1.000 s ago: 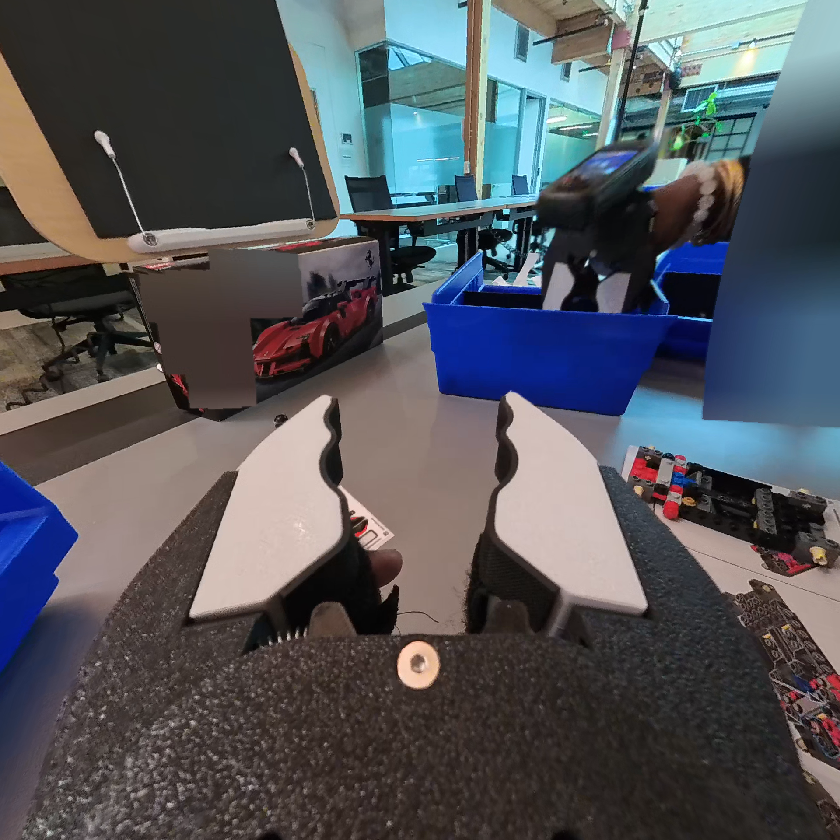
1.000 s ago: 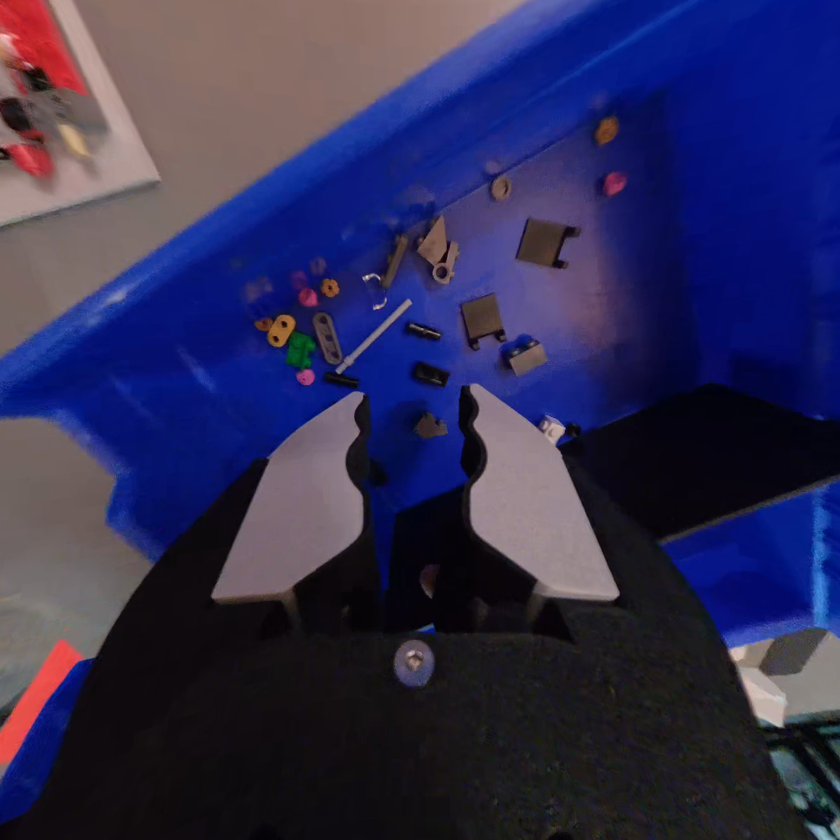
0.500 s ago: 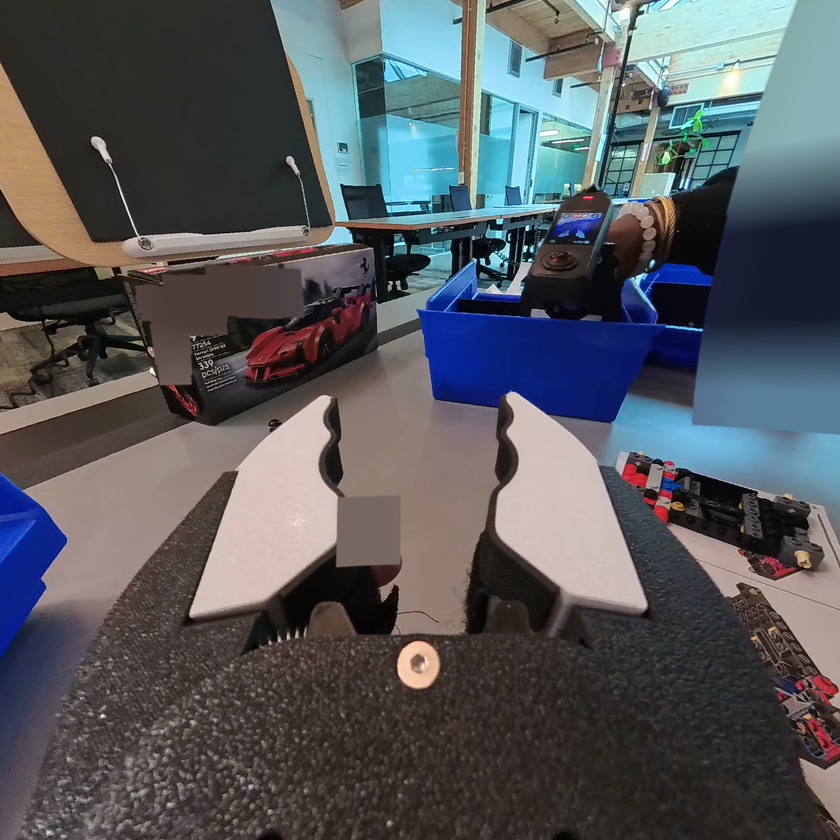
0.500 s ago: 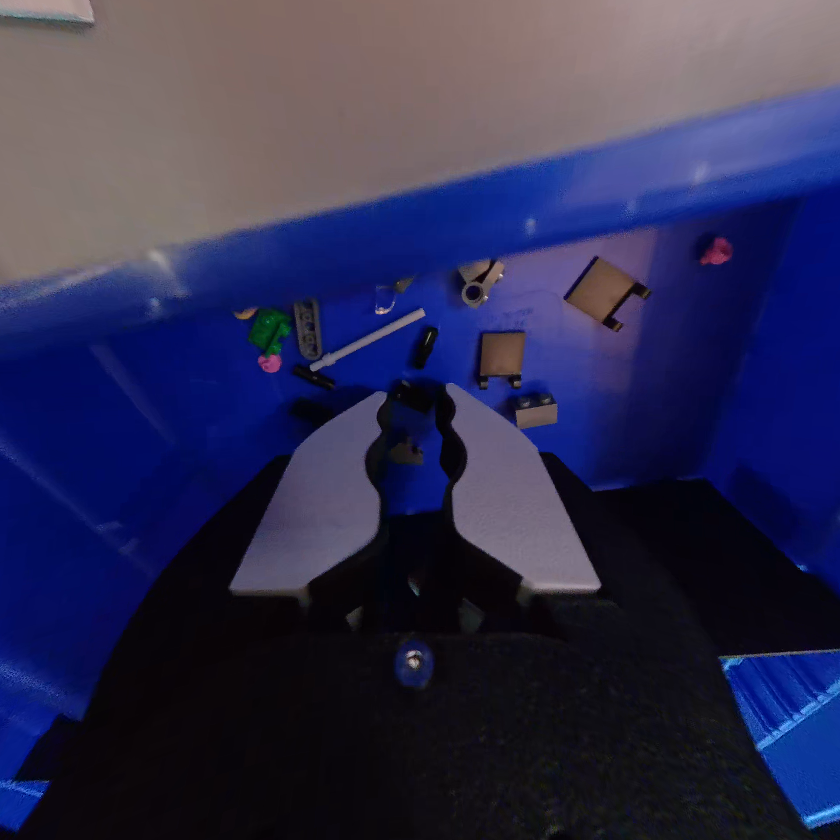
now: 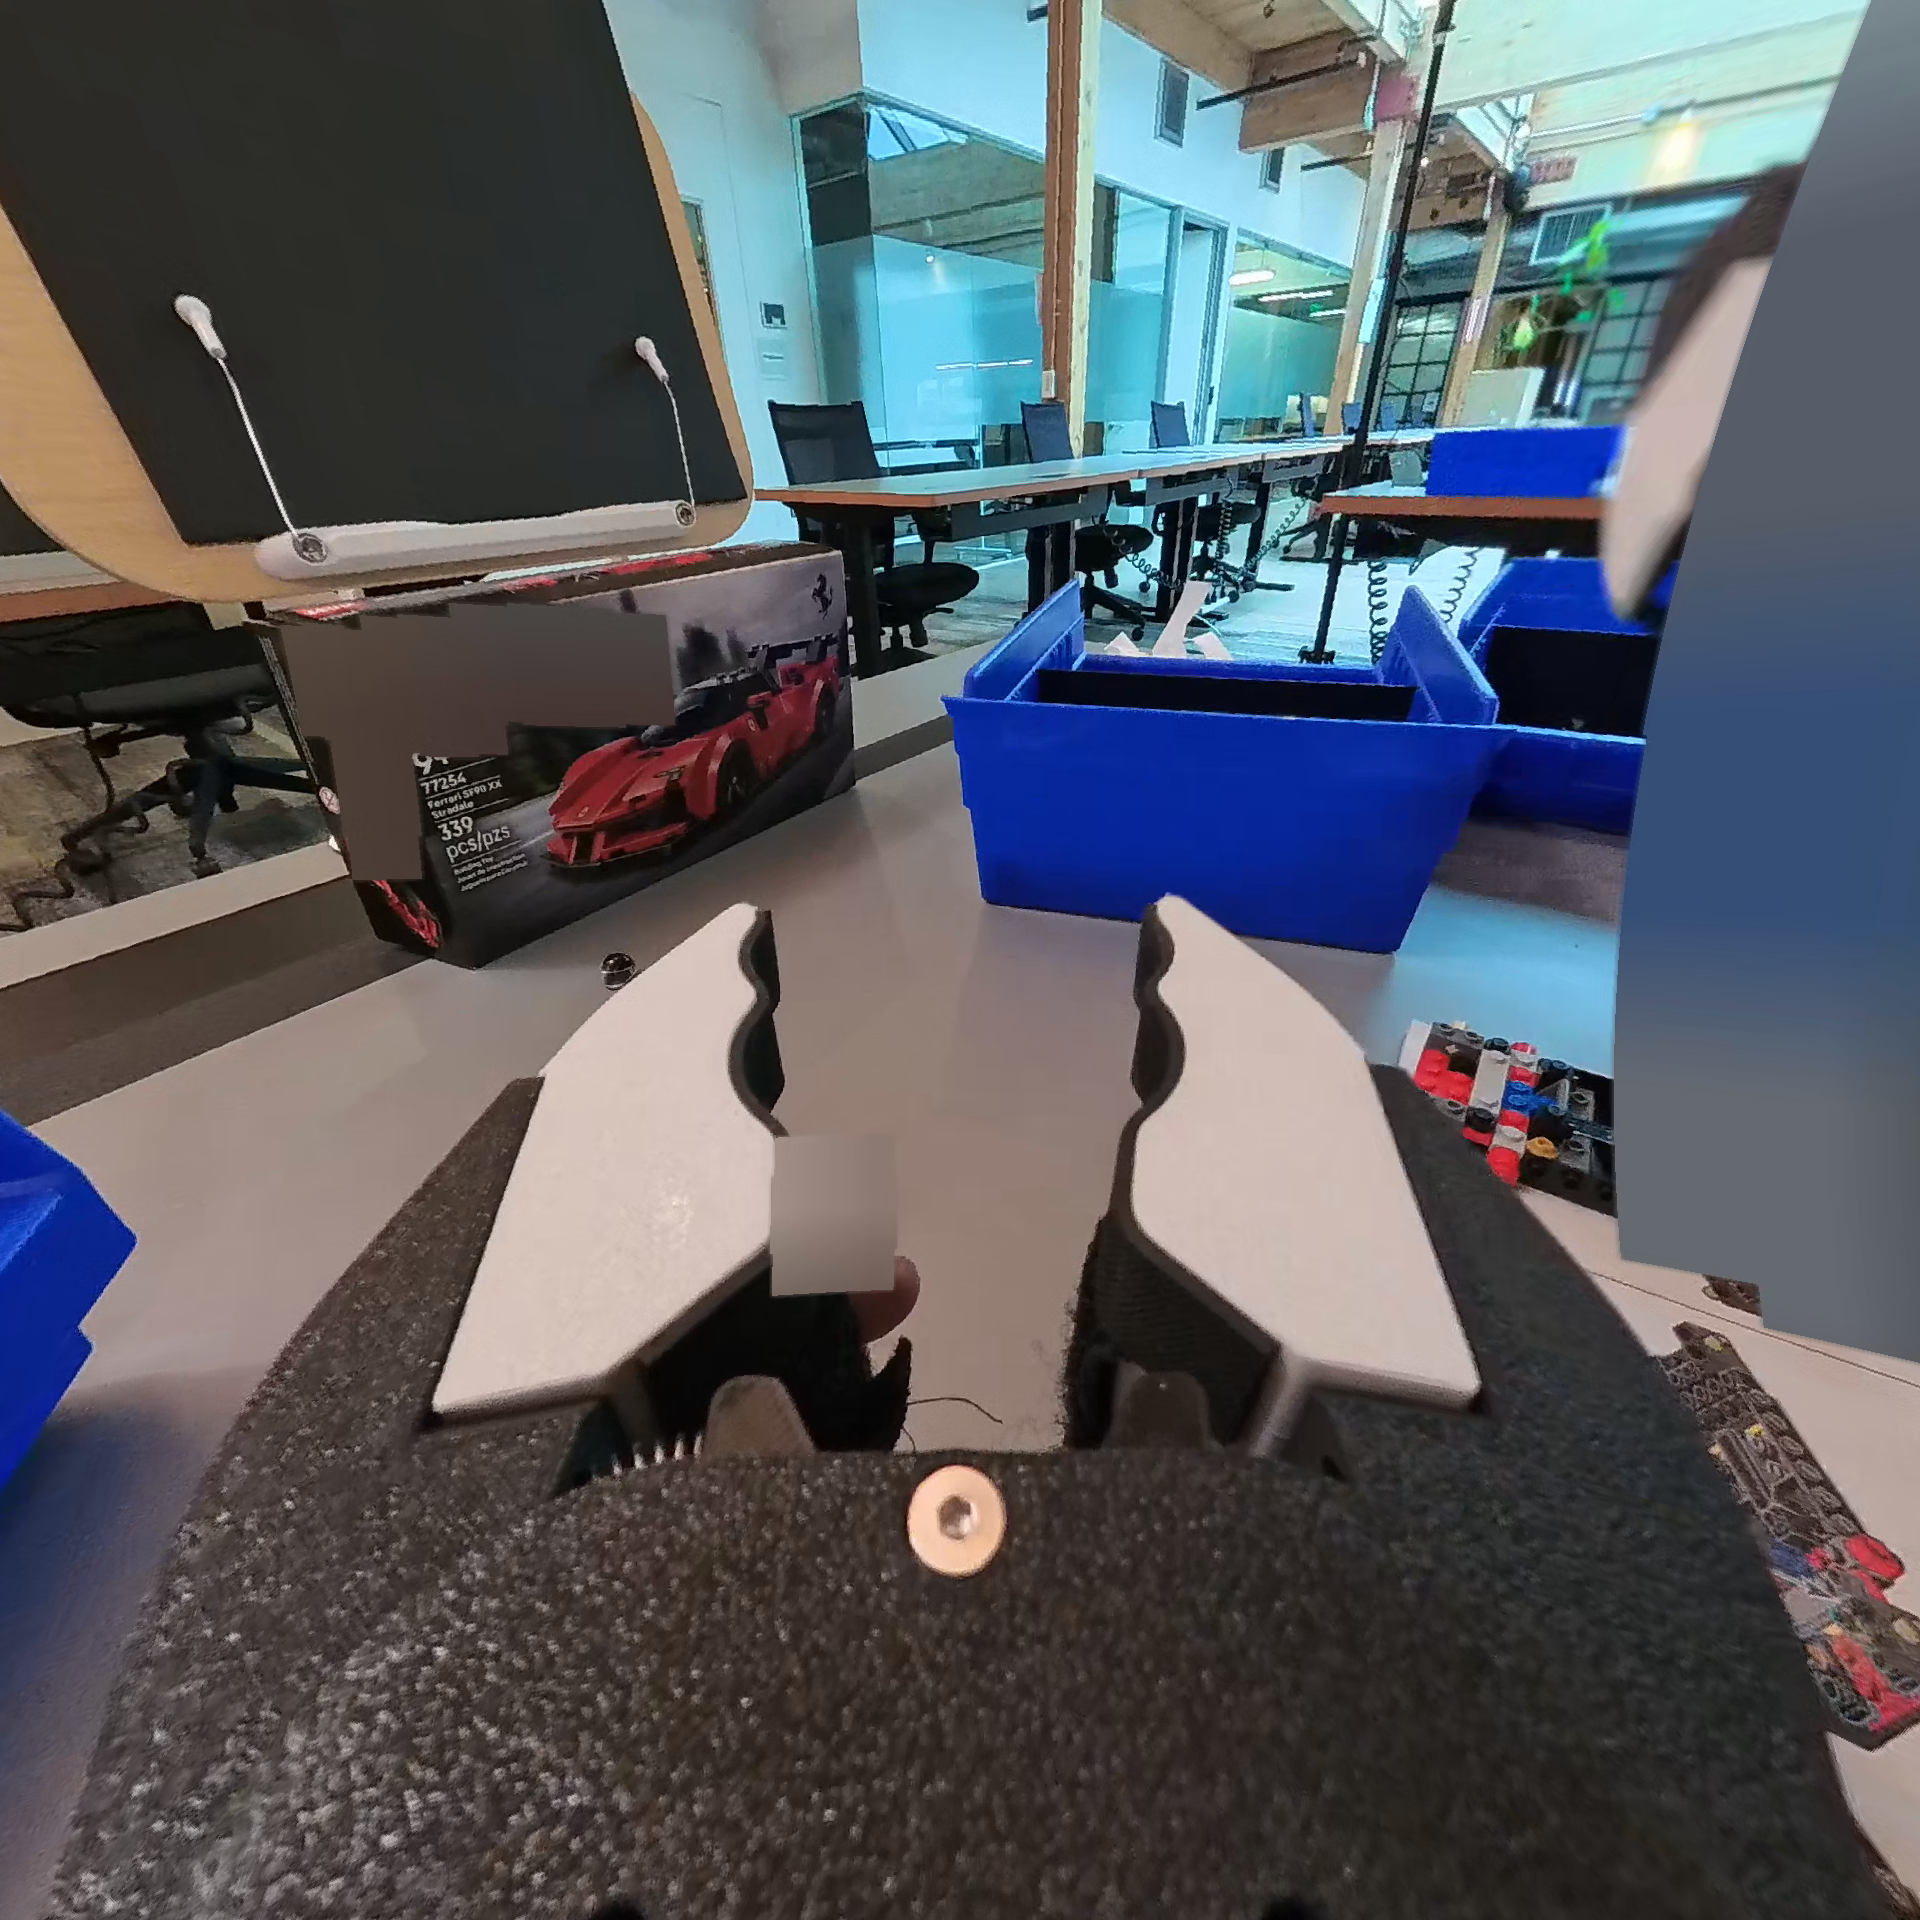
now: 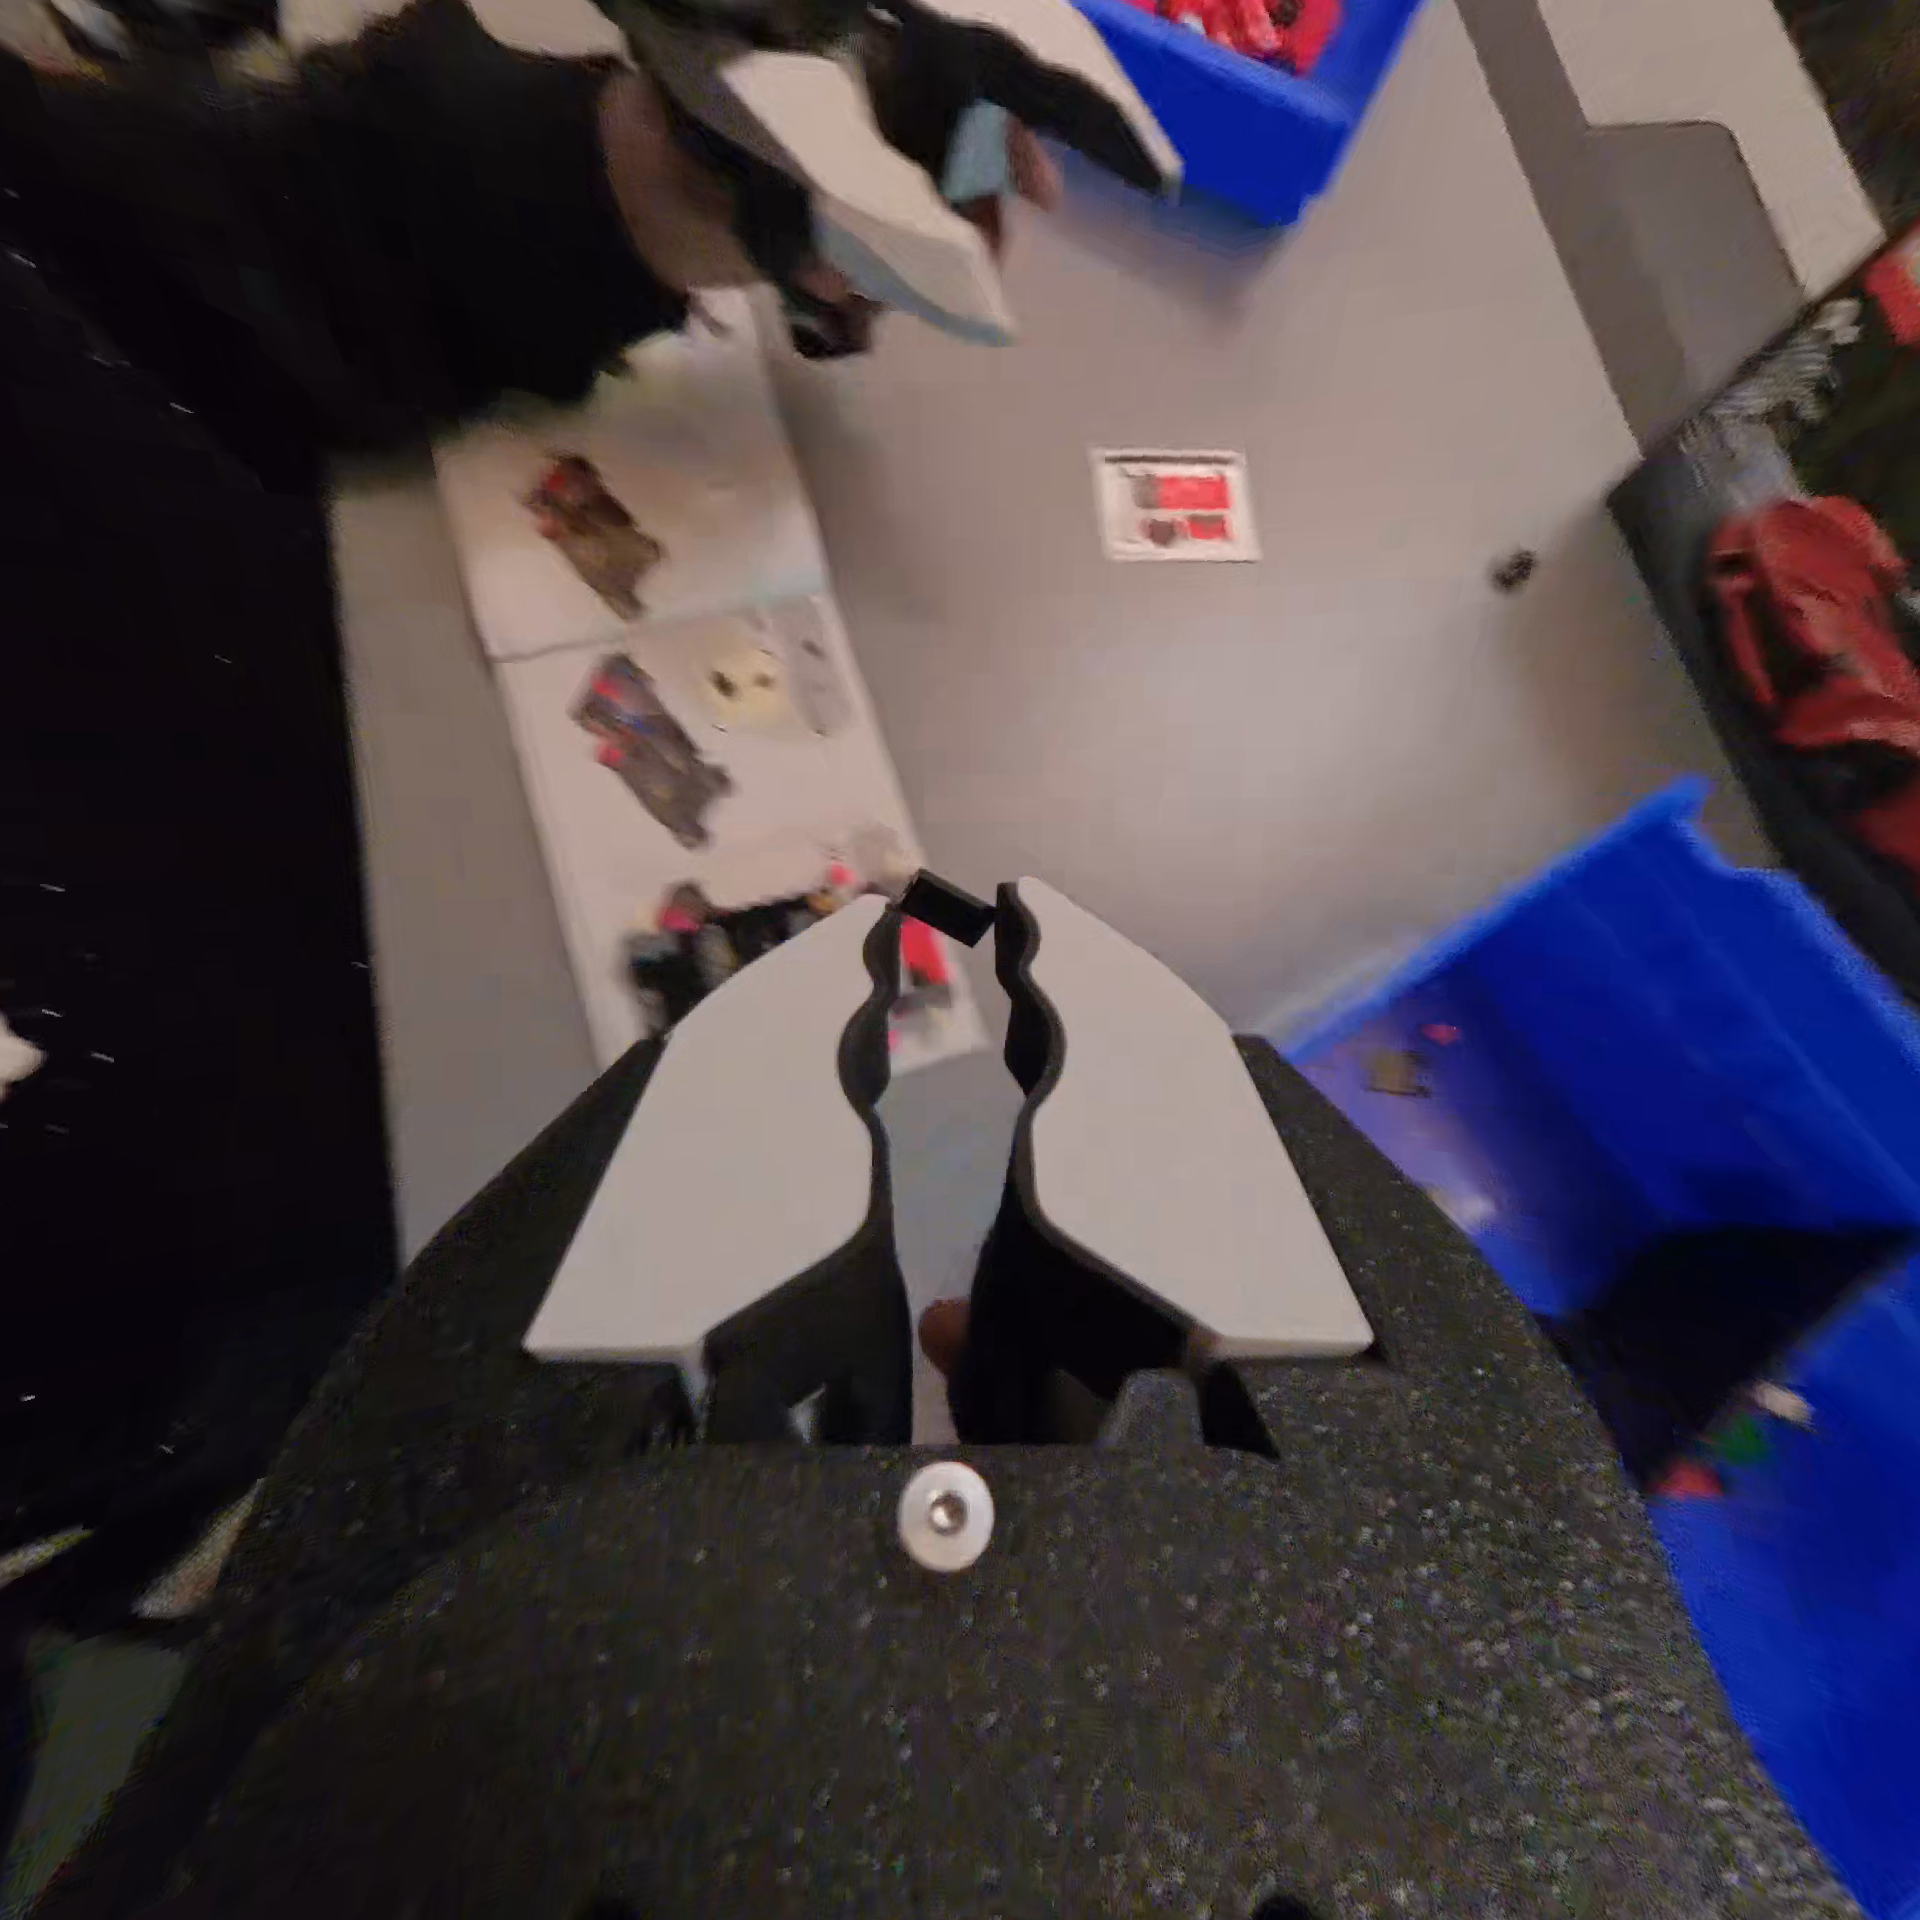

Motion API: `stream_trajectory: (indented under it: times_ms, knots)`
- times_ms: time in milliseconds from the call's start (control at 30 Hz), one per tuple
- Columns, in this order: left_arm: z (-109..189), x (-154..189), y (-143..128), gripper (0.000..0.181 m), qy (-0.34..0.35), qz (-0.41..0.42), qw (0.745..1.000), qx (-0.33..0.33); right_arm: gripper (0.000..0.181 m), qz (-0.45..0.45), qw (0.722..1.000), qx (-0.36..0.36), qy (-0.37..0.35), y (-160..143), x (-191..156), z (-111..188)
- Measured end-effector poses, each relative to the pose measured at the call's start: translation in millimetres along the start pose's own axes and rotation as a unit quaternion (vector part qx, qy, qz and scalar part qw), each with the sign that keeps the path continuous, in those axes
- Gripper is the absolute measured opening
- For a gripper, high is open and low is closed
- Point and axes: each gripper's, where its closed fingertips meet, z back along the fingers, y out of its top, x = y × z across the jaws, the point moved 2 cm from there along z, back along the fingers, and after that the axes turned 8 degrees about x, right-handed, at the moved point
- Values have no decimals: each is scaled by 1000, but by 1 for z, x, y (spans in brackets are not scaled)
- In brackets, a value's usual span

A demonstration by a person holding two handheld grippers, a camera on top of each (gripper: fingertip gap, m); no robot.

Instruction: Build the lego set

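Observation:
My right gripper is shut on a small black lego piece pinched between its fingertips, held in the air above the grey table. Below it lies the partly built lego model, blurred, on the instruction sheet. My left gripper is open and empty, hovering over the grey table. It also shows in the right wrist view at the top, wide open. The lego model shows at the right in the left wrist view.
A blue bin stands ahead of my left gripper; the set's box with a red car picture stands to its left. In the right wrist view a blue bin of small parts lies at the right, and a small card on the table. The small card lies some 12 centimeters from my left tips, 30 centimeters from my right tips.
My right gripper closed on a black piece inside the blue bin, then lifted out and swung over the table toward the model. My left gripper stayed open and nearly still.

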Motion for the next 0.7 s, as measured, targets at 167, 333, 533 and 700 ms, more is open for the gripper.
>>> stream_trajectory:
  times_ms: [167,333,533,700]
  knots:
    - [1,0,4,66,3,7,1000,10,18,-94,995,17,-20,-48,-46,-50]
    - [2,-1,6,66,7,8,1000,11,18,-114,993,24,-24,-57,-60,-101]
    - [3,-4,7,66,13,16,1000,14,18,-72,997,-19,-21,-56,-56,-124]
    - [3,-4,7,66,12,17,1000,15,37,-86,996,-26,-16,-58,-54,-124]
